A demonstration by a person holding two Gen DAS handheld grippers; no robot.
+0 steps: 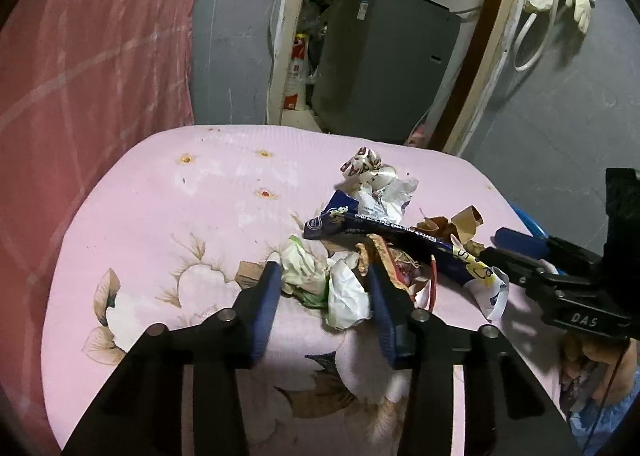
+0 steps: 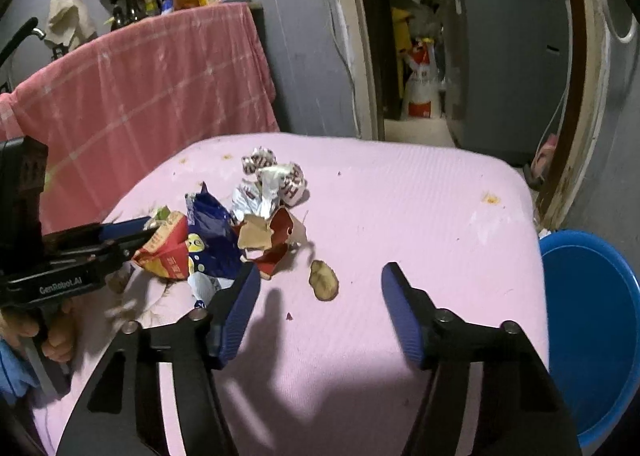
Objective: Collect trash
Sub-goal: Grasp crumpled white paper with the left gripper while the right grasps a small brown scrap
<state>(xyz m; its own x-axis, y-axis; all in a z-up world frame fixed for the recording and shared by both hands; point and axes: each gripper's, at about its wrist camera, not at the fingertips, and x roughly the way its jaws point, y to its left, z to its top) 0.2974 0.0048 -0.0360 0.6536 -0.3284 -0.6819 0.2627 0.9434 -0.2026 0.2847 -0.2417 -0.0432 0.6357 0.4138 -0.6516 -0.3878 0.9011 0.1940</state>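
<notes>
Left claw [image 1: 324, 284] half-wide around crumpled white paper [image 1: 346, 298], pads apart; right claw [image 2: 320, 288] wide over potato chip [image 2: 324, 280] on pink desk [image 2: 420, 216].

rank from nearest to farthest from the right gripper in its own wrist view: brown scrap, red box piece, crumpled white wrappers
From the right gripper:
1. brown scrap, between the fingers
2. red box piece, up and left
3. crumpled white wrappers, far end of the pile

Counter cover [image 2: 400, 216]: pale pink, with cream-and-brown flower print at its near edge.
Snack wrapper [image 2: 210, 232]: navy blue with white print.
Torn carton [image 2: 276, 244]: red outside, brown inside.
Basin [image 2: 592, 320]: bright blue.
Hanging cloth [image 2: 160, 88]: salmon pink, pale check lines.
Gripper pads [image 2: 236, 316]: dark blue on black jaws.
</notes>
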